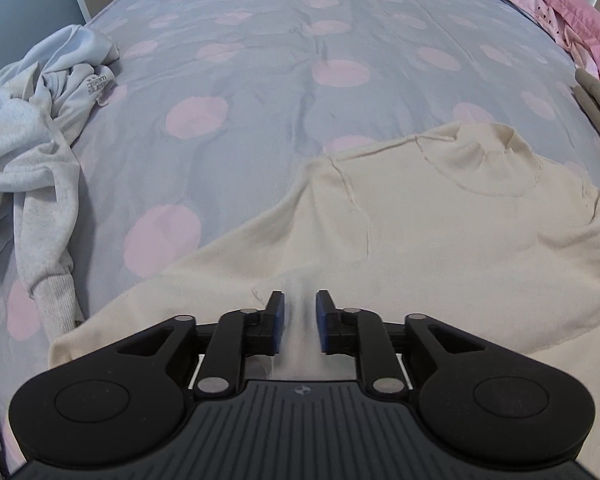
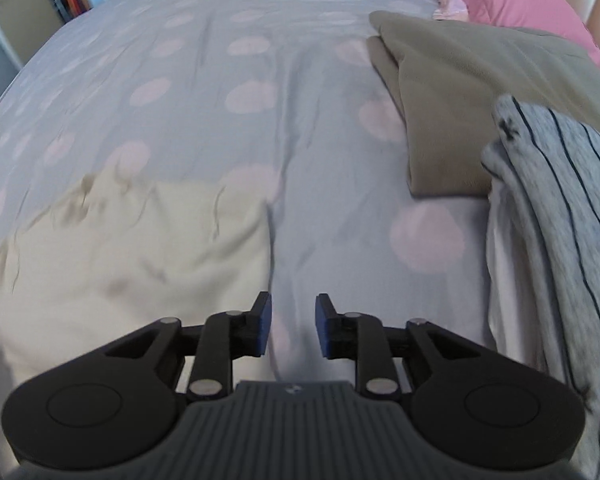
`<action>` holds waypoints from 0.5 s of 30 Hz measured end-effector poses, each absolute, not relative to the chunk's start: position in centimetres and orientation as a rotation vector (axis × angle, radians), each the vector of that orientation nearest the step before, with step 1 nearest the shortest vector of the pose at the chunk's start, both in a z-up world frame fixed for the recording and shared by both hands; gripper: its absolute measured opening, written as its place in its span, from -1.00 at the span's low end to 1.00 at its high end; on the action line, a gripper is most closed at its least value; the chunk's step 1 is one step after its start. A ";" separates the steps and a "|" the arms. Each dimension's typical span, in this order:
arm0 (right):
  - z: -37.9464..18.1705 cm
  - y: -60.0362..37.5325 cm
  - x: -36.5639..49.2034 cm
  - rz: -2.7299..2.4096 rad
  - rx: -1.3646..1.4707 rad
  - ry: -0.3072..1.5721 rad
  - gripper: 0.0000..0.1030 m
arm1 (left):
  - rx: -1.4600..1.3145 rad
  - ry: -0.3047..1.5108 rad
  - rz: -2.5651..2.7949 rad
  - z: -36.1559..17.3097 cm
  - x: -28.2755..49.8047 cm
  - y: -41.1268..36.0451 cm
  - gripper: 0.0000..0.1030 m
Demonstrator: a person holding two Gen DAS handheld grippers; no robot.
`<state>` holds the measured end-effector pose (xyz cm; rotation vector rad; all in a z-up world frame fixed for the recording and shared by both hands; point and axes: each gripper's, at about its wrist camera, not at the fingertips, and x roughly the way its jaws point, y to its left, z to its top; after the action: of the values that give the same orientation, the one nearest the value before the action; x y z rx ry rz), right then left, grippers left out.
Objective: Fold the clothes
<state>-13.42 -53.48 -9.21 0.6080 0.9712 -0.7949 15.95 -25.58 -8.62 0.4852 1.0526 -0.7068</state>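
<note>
Lay spread flat on the dotted duvet [image 1: 260,80], that cream sweater [image 1: 440,220], collar far and hem near, right under the left gripper [image 1: 300,322] with pads parted, nothing pinched, while right gripper [image 2: 291,326], gaping and empty too, hung just off its right edge.

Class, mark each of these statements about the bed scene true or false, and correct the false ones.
1. The cream sweater lies spread on the bedcover. True.
2. The left claw is clamped on a grey sock. False: its pads stand apart over the cream sweater, gripping nothing.
3. A crumpled white sweatshirt lies to the left of the cream sweater in the left wrist view. True.
4. The bedcover is plain green. False: it is grey-blue with pink dots.
5. The right claw is open and holds nothing. True.
</note>
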 end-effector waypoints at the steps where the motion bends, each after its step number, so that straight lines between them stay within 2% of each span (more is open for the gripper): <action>1: -9.3 -53.9 -12.6 -0.801 0.617 0.965 -0.49 | 0.483 1.054 -0.708 -8.6 16.1 -25.7 -0.67; 9: -11.3 -56.1 -7.0 -0.815 0.672 0.966 -0.38 | 0.469 1.008 -0.728 -9.1 16.9 -26.3 -0.66; 15: -14.3 -57.9 -5.6 -0.839 0.748 0.985 -0.38 | 0.451 1.006 -0.766 -10.2 17.2 -26.3 -0.66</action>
<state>-5.65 -57.92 -14.35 0.7485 0.9845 -0.8389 17.15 -26.30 -10.24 0.4512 1.0058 -0.7659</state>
